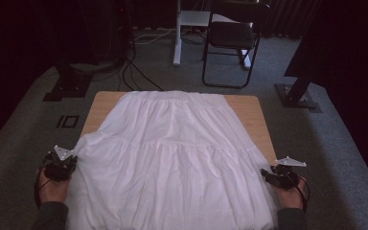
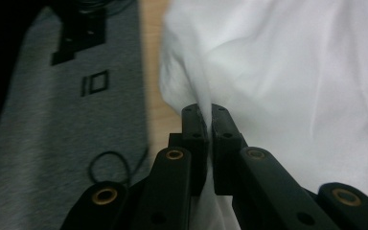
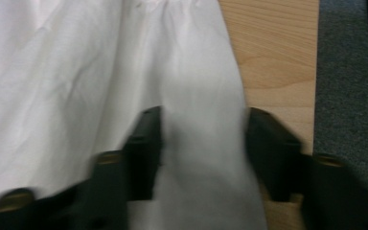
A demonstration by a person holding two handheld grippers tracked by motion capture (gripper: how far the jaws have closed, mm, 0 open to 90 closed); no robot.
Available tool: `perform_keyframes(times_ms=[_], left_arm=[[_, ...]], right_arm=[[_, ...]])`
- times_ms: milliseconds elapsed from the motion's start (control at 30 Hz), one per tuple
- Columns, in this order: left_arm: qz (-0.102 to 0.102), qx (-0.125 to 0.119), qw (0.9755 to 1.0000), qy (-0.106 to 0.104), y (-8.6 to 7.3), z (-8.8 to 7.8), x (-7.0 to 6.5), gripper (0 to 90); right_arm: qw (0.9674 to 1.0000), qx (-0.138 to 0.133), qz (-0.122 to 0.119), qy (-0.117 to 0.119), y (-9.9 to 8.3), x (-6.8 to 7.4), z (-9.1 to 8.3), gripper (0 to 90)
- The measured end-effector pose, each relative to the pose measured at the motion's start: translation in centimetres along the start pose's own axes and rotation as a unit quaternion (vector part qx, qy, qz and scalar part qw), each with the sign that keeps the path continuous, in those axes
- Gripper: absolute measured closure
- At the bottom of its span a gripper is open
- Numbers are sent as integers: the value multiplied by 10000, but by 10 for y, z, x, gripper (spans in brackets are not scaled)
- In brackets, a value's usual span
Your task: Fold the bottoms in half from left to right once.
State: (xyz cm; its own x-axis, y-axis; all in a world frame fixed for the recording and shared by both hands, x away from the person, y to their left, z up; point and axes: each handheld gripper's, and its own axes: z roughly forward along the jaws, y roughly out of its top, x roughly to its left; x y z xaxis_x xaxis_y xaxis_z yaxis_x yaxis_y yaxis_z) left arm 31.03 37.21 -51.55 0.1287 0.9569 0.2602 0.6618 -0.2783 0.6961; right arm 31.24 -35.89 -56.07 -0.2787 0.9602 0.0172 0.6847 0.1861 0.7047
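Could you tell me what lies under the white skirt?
A wooden table shows at the far corners and the right edge beside the skirt. Anything else beneath the cloth is covered.

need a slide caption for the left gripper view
Left gripper shut on the edge of a white skirt, beside the wooden table and grey carpet.

One white skirt [image 1: 172, 153], one table [image 1: 251, 110], one chair [image 1: 232, 38], two tools.

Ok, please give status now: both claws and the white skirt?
Left claw shut on the white skirt's left edge. Right claw open, skirt's right edge between its jaws, not pinched. Nothing in the way on the table.
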Motion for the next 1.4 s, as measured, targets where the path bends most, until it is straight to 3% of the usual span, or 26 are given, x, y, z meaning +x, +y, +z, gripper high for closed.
perform_keyframes(times_ms=[67,167,333,433,600,667,733,767,800,833,867,933,967,1000,1033,1067,1167,1233,1267,1400], left_arm=[[-102,28,9999,133,-1,0,15,875],[-346,78,9989,294,-6,3,40,876],[-463,247,9970,576,-8,12,63,877],[-492,393,9943,865,-4,17,74,878],[-845,437,9871,1286,6,15,92,878],[-983,261,9876,1192,12,6,90,878],[-824,-6,9923,923,20,-7,79,877],[-735,-207,9950,648,25,-15,70,876],[-682,-315,9960,481,28,-20,64,875],[-682,-315,9960,481,28,-20,64,876],[-627,-707,9954,-158,37,-37,45,875],[-570,-972,9911,-709,46,-50,28,875],[-428,-1053,9902,-810,51,-56,18,874],[-275,-1163,9875,-1024,58,-63,5,874],[-275,-1163,9875,-1024,58,-63,5,874],[-48,-1293,9832,-1287,68,-72,-14,874],[414,-1504,9736,-1664,90,-85,-50,873],[736,-1662,9636,-1960,107,-93,-78,874],[895,-1757,9574,-2108,116,-97,-94,874],[1527,-1995,9255,-2835,152,-98,-165,874]], right_arm=[[10000,40,-14,-21,1,0,-1,725],[10000,14,18,-6,0,-2,-1,741],[10000,-14,24,18,0,-2,-1,742],[10000,-26,3,15,-1,-2,-1,743],[9999,-57,-77,126,-2,1,-1,695],[9998,-43,-146,147,-1,3,-1,657],[9997,-37,-199,119,0,5,-1,604],[9997,-35,-205,104,0,6,-1,586],[9997,-49,-225,63,1,7,-1,562],[9997,-49,-225,63,1,7,-1,562],[9997,-115,-223,56,2,8,-3,530],[9996,-171,-227,68,3,10,-5,508],[9995,-194,-238,74,3,11,-6,503],[9994,-206,-247,85,3,11,-7,496],[9994,-202,-262,99,3,12,-6,493],[9994,-190,-269,111,3,12,-5,489],[9994,-132,-287,142,2,14,-2,474],[9994,-125,-284,155,2,15,-1,466],[9994,-124,-277,158,2,15,-1,466],[9994,-114,-278,174,2,15,0,466]])
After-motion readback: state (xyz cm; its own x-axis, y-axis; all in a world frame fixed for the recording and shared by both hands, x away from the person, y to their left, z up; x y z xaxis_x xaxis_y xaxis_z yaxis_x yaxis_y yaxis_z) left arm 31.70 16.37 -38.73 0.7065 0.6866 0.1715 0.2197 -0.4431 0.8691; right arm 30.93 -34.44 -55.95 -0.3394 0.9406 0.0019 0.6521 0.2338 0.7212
